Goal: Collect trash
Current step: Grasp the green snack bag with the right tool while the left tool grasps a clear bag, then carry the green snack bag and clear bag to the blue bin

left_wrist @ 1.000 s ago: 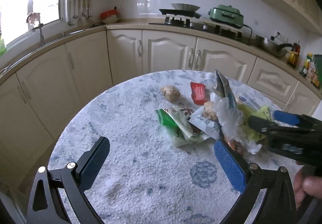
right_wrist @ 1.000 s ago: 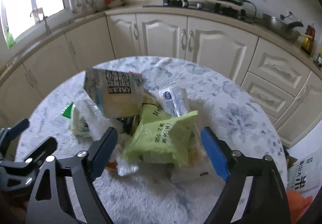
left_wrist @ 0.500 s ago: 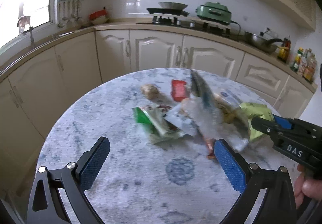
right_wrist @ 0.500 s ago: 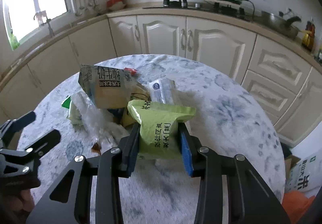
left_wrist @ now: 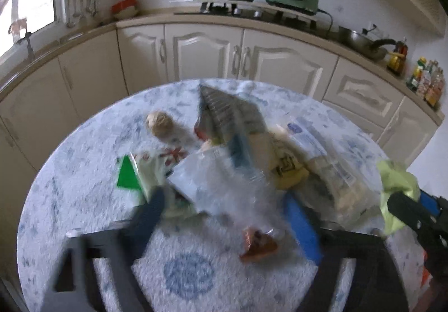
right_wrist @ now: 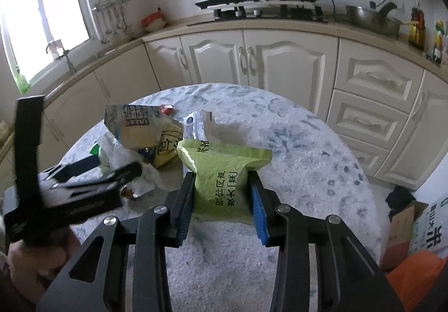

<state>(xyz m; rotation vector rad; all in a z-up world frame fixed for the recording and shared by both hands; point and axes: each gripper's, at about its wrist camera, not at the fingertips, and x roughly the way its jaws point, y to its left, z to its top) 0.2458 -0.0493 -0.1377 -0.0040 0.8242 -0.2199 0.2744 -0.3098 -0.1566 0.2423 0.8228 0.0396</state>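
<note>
A heap of wrappers lies on the round marbled table (left_wrist: 84, 200). My left gripper (left_wrist: 224, 214) is blurred and its jaws are closing, with a clear plastic bag (left_wrist: 224, 186) between the blue pads; they flank it without visibly squeezing. Behind the bag a grey carton (left_wrist: 229, 113) leans, and a green-and-white wrapper (left_wrist: 134, 174) lies to its left. My right gripper (right_wrist: 224, 194) is shut on a lime-green snack packet (right_wrist: 224, 180), held just off the table beside the heap. The same packet (left_wrist: 397, 177) shows at the right edge of the left wrist view.
A brown ball (left_wrist: 159, 123), an orange wrapper (left_wrist: 257, 244) and a white-blue packet (left_wrist: 316, 149) also lie on the table. Cream cabinets (right_wrist: 280, 60) curve behind. On the floor to the right stand a cardboard box and a printed bag (right_wrist: 428, 230).
My left gripper has pushed forward into the heap and its jaws have narrowed around the clear bag. My right gripper shut on the green packet and drew it away from the heap.
</note>
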